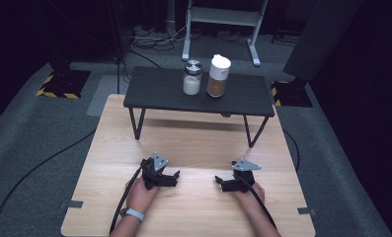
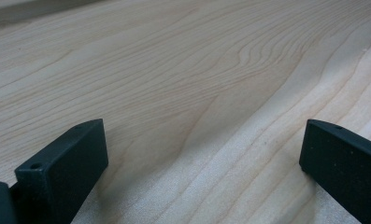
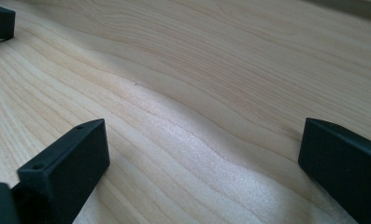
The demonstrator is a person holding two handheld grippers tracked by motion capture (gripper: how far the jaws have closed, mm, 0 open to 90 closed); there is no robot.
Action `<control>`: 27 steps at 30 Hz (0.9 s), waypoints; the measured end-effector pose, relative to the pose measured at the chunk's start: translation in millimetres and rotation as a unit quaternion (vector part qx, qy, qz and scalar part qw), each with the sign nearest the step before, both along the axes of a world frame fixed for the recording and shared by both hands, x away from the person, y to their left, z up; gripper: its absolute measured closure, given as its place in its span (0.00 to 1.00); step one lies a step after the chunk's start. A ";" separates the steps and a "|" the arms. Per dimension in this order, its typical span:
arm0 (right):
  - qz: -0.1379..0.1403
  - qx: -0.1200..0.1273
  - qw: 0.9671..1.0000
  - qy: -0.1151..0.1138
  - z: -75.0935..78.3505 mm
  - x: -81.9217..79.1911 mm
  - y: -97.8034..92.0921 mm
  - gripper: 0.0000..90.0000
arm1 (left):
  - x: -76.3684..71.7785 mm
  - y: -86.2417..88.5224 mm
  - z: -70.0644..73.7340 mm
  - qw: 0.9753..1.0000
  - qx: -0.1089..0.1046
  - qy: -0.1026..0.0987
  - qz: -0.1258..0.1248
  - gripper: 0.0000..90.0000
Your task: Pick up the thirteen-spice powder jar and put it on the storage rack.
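Both jaws spread, empty — left gripper, right gripper. Jars at 12 o'clock: we risk toppling the tall jar reaching past the short jar — they're nearly touching.

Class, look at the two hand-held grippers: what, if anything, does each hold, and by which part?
Nothing. The left hand-held gripper and right hand-held gripper rest open on the table.

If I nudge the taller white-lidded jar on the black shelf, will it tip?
Probably tippy: the taller jar stands upright and narrow. Brown fill reaches only partway, so likely light. Its smooth sides may slip. The shorter jar stands close beside it.
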State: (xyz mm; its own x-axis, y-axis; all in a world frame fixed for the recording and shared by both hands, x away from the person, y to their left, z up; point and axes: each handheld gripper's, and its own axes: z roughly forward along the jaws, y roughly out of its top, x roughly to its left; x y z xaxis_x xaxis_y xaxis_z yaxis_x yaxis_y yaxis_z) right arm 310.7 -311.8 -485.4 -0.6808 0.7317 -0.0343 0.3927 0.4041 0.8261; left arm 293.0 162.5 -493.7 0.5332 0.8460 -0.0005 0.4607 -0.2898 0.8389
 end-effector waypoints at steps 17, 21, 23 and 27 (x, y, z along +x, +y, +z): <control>0.005 0.003 1.000 0.006 0.6 3.1 -0.2 0.02 | 3.0 -2.0 0.1 1.000 0.000 0.000 -0.001 0.01; 0.007 0.004 1.000 0.007 0.6 3.9 -0.6 0.02 | 3.2 -2.1 0.1 1.000 0.000 0.000 -0.001 0.01; 0.008 0.004 1.000 0.008 0.7 5.0 0.2 0.02 | 3.3 -2.2 0.0 1.000 0.000 0.000 0.000 0.01; 0.008 0.004 1.000 0.008 0.7 5.6 0.9 0.02 | 3.2 -2.3 0.0 1.000 0.000 0.000 0.000 0.01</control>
State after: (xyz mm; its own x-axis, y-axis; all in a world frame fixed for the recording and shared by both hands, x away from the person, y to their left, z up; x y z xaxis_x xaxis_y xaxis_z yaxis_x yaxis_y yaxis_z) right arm 316.3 -310.9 -484.7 -0.6924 0.7213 -0.0180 0.3990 0.4035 0.8234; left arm 296.2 160.2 -493.7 0.5337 0.8457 -0.0006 0.4604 -0.2899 0.8390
